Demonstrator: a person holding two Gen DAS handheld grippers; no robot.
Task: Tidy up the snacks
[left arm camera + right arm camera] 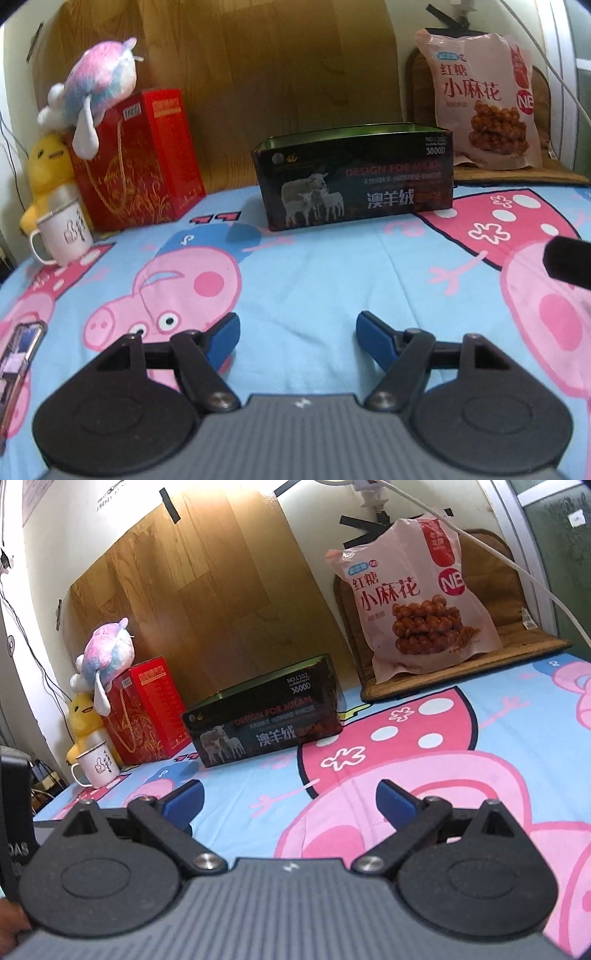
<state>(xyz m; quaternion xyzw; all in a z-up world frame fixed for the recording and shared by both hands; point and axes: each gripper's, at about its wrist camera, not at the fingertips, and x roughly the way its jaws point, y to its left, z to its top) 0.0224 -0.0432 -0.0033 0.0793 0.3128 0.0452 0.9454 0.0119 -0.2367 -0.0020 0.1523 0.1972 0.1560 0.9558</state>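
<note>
A pink snack bag of twisted dough sticks leans upright on a woven mat at the back right; it also shows in the right wrist view. An open black box with sheep on it stands mid-bed, also in the right wrist view. My left gripper is open and empty, low over the sheet, well short of the box. My right gripper is open and empty, to the right of the box and short of the bag.
A red gift bag with a pastel plush on top, a yellow plush and a white mug stand at the back left. A phone lies at the left edge. A wooden board backs the bed.
</note>
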